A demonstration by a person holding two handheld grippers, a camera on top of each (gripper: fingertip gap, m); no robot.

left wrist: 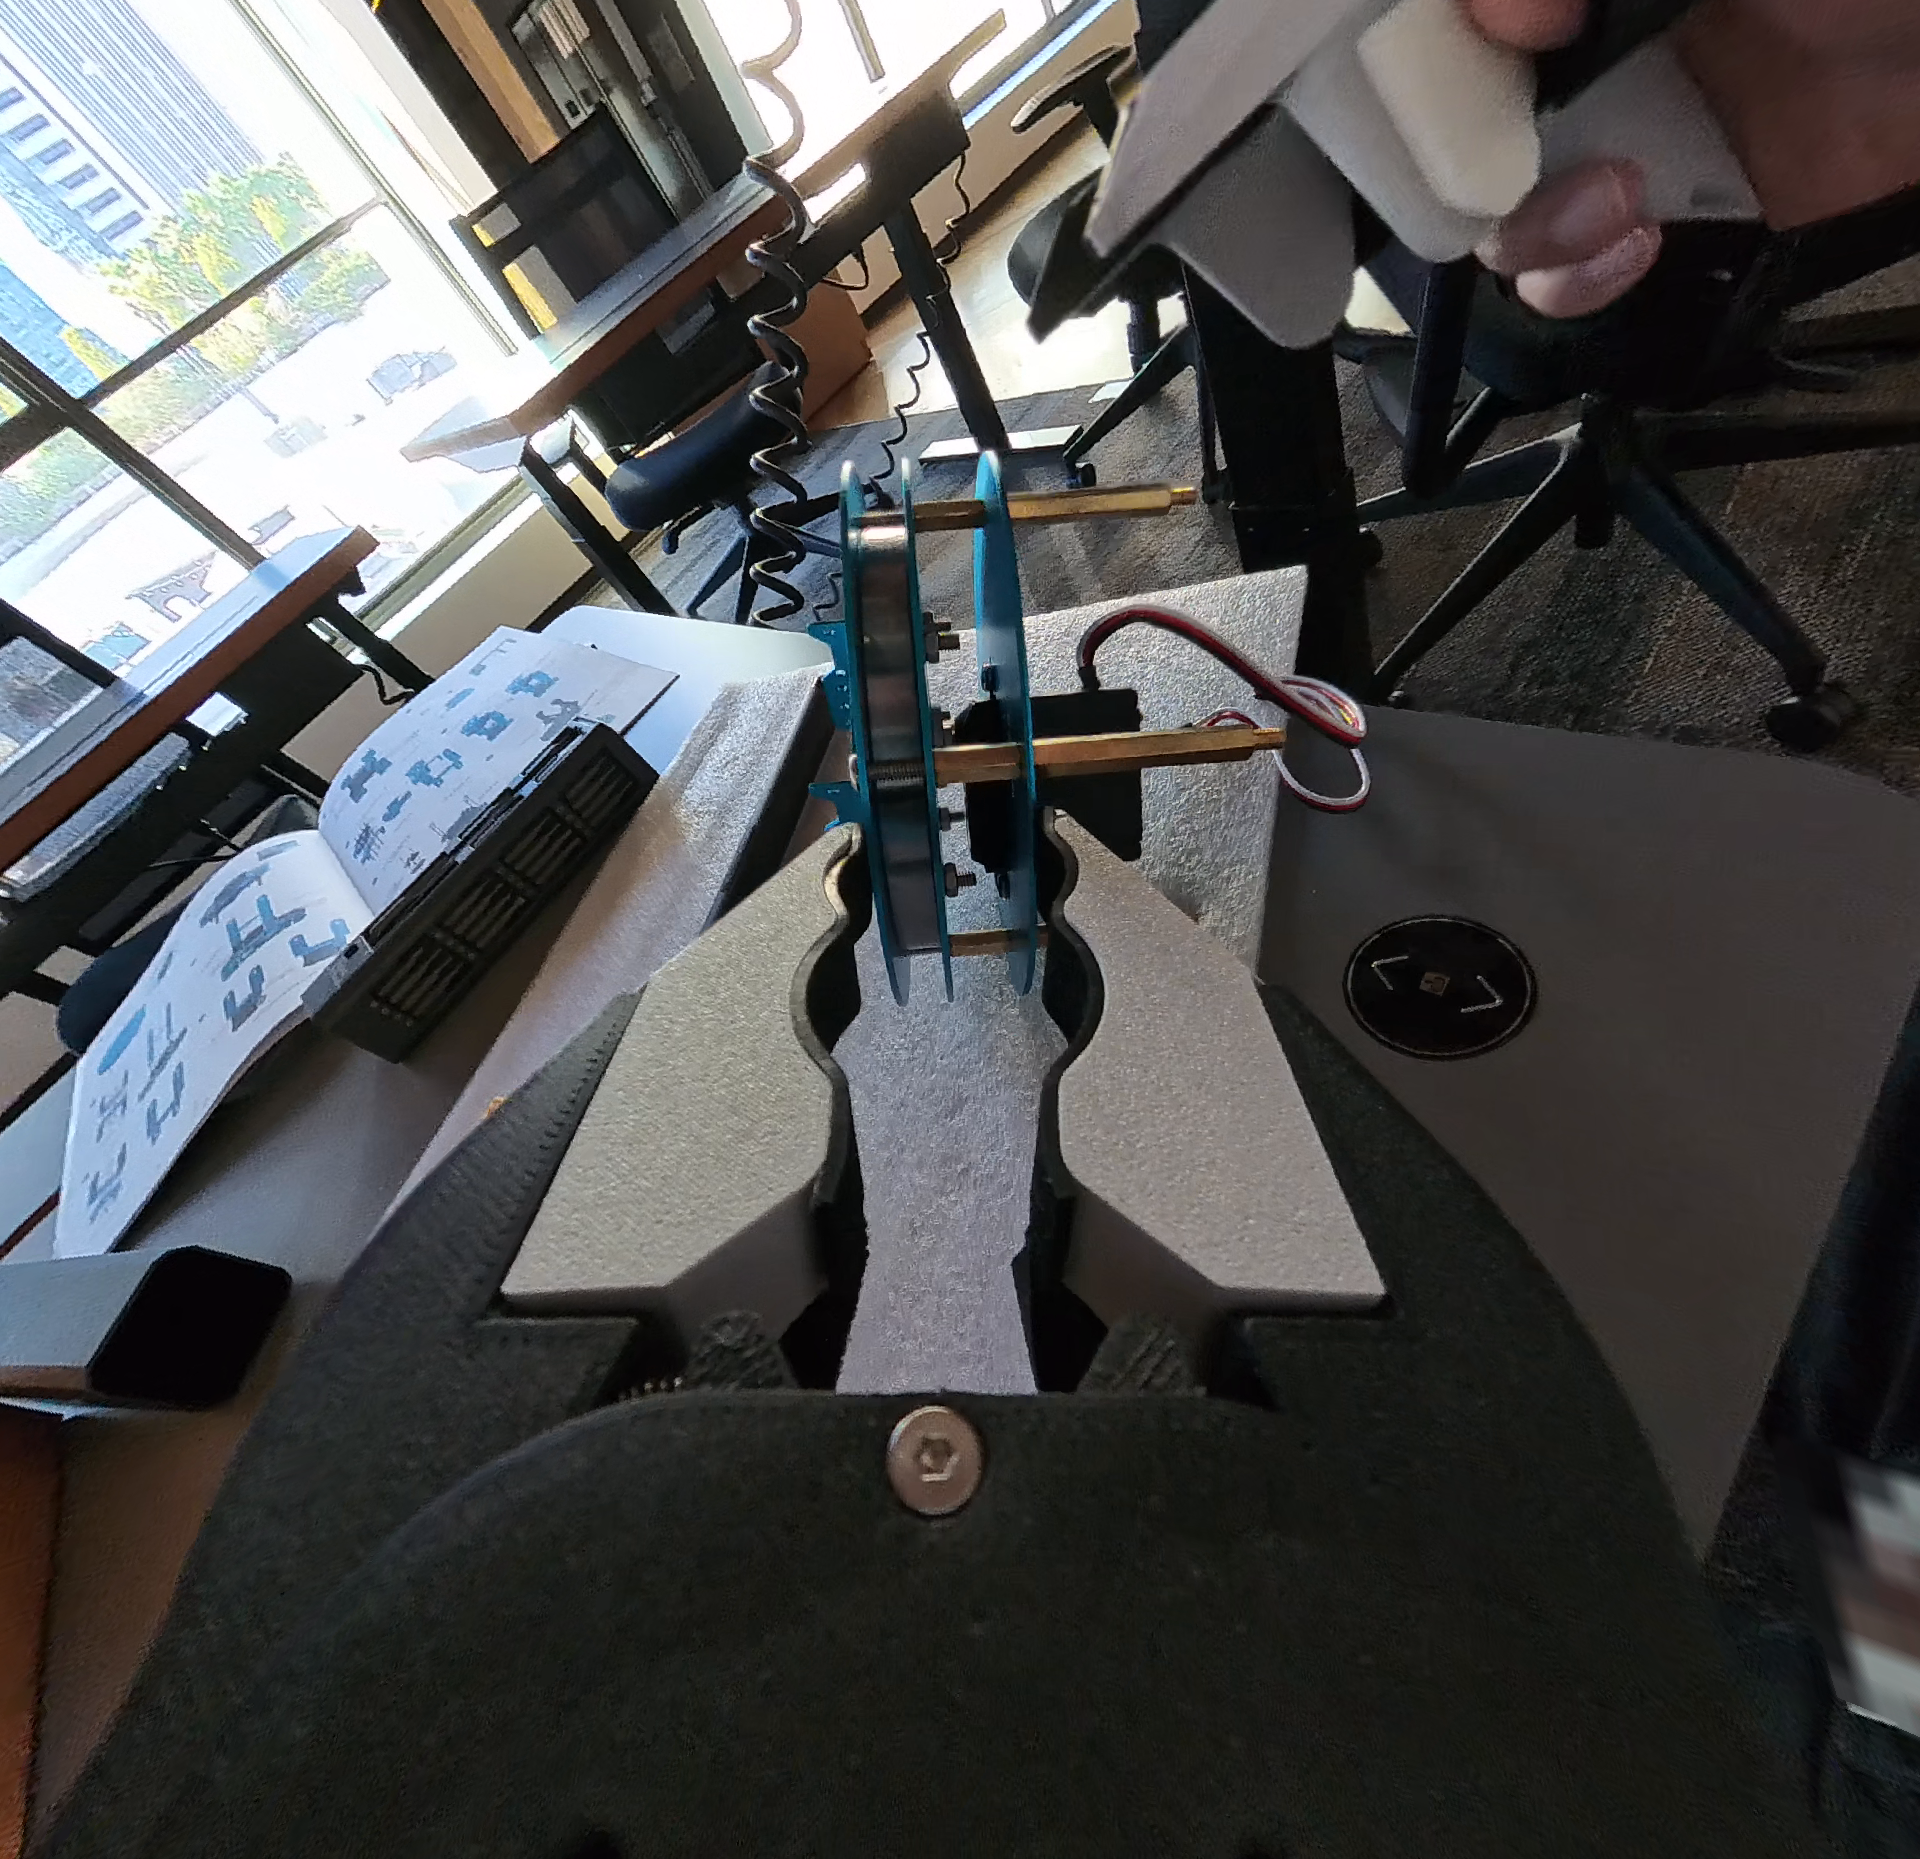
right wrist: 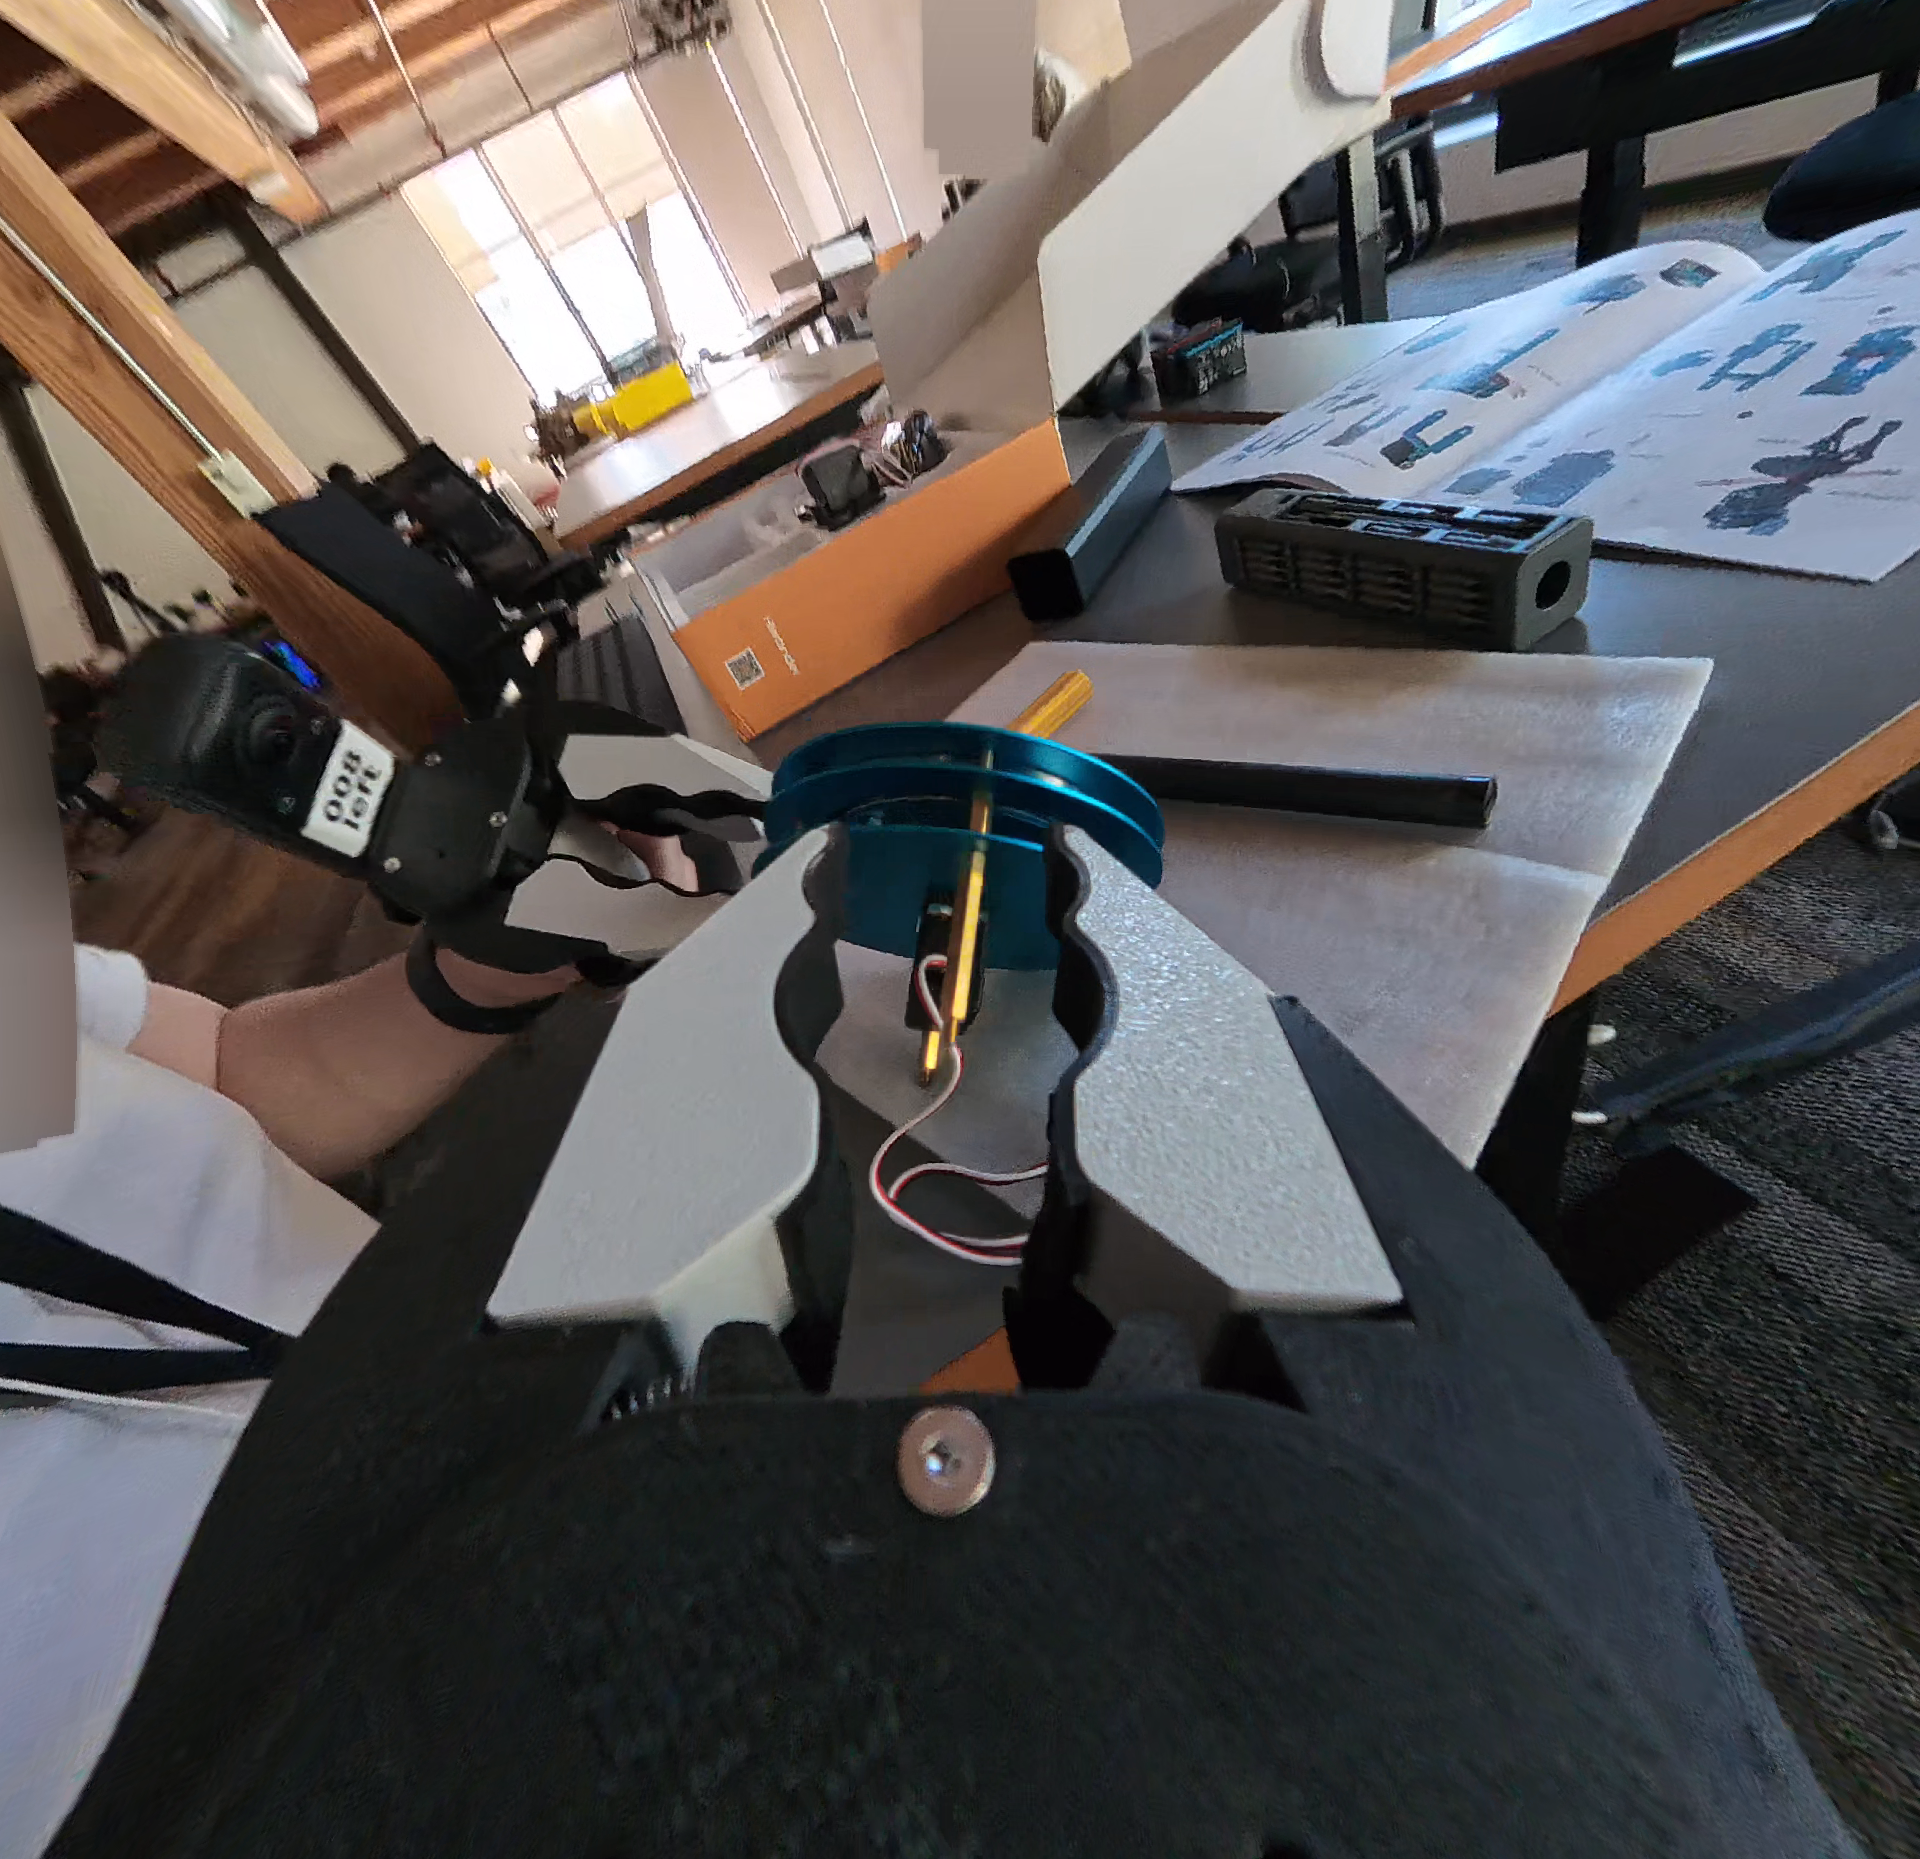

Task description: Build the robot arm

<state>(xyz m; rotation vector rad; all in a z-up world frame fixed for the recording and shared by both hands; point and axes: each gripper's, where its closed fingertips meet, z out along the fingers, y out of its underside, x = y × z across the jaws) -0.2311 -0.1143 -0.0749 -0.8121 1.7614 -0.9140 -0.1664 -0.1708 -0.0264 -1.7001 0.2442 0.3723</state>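
Office desks, swivel chairs and tall windows fill the background of the left wrist view; a grey desk [left wrist: 1558, 874] carries a sheet of white foam [left wrist: 935, 1134]; on it the left gripper [left wrist: 940, 905] is clamped on the lower edge of a blue disc assembly [left wrist: 914, 729], which stands on edge with brass rods [left wrist: 1122, 755] pointing right and a black motor with red and white wires [left wrist: 1320, 708] behind; an open manual [left wrist: 312, 895] and a black slotted case [left wrist: 488, 905] lie to the left; the right gripper [left wrist: 1226, 209] hangs above, well apart.

Right wrist view: the right gripper [right wrist: 935, 853] has its jaws apart, empty, just short of the disc assembly [right wrist: 966, 770]; the left gripper [right wrist: 727, 812] grips its far rim; a black tube [right wrist: 1309, 786] lies beyond on the foam [right wrist: 1351, 874].

Judgement: one side steadies the piece; any approach needs care around the wires [right wrist: 956, 1165].

Containers: an open orange box [right wrist: 883, 583] holds a small black part and wiring; other contents unclear.
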